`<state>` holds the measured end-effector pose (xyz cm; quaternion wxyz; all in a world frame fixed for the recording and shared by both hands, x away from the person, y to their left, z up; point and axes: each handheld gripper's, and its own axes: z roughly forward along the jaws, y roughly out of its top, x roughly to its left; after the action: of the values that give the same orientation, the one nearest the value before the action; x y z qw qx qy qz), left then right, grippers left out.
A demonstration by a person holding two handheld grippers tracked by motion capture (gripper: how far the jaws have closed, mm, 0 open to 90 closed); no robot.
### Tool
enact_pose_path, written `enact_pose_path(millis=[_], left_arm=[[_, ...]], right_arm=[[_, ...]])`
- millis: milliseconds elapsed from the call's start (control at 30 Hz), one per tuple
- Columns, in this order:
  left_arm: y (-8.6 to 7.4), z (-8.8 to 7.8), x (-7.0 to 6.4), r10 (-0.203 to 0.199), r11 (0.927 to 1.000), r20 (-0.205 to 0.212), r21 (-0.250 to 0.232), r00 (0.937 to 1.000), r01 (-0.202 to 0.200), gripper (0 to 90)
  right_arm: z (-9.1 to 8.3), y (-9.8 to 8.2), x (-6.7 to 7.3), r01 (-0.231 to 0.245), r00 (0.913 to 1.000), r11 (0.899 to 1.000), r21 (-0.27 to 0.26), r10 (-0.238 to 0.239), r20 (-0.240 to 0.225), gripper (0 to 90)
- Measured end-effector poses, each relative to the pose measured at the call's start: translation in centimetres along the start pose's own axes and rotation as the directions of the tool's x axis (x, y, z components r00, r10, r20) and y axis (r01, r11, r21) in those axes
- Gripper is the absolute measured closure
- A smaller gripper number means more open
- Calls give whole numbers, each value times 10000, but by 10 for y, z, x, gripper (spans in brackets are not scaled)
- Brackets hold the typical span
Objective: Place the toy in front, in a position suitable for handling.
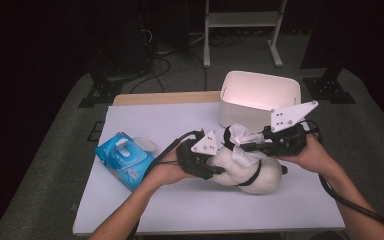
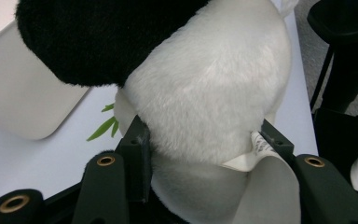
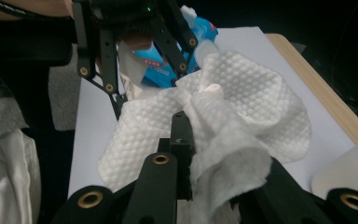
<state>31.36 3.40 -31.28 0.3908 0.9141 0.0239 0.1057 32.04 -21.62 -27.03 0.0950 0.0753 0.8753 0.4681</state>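
Two grippers work together above the table (image 1: pixel 145 210): the left gripper (image 1: pixel 215 167) pinches the plush panda (image 1: pixel 247 172), the right gripper (image 1: pixel 240 146) clamps a wet wipe (image 1: pixel 241 137). I'd steady the toy and wipe with light strokes.

A white tabletop (image 1: pixel 180 200) with a wooden far edge carries a white bin (image 1: pixel 260 97) at the far right and a blue wipes pack (image 1: pixel 124 160) near the left edge.
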Motion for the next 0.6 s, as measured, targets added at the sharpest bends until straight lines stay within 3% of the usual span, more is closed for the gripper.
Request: enact_pose_path(millis=[167, 233, 433, 600], left_arm=[[9, 16, 0, 108, 9990, 276, 432, 9996, -120, 444], [12, 20, 0, 105, 9992, 328, 369, 9994, -118, 411], [26, 23, -1, 264, 9991, 368, 307, 9990, -275, 300], [23, 18, 2, 5, 9998, 447, -216, 9990, 5, 282]], right_arm=[[-3, -12, 1, -4, 9997, 9978, 665, -11, 233, 800], [-6, -21, 1, -69, 9994, 9968, 796, 41, 351, 803], [-22, -36, 2, -369, 9971, 9959, 824, 312, 701, 809], [-33, -48, 1, -705, 9944, 9957, 602, 654, 836, 809]])
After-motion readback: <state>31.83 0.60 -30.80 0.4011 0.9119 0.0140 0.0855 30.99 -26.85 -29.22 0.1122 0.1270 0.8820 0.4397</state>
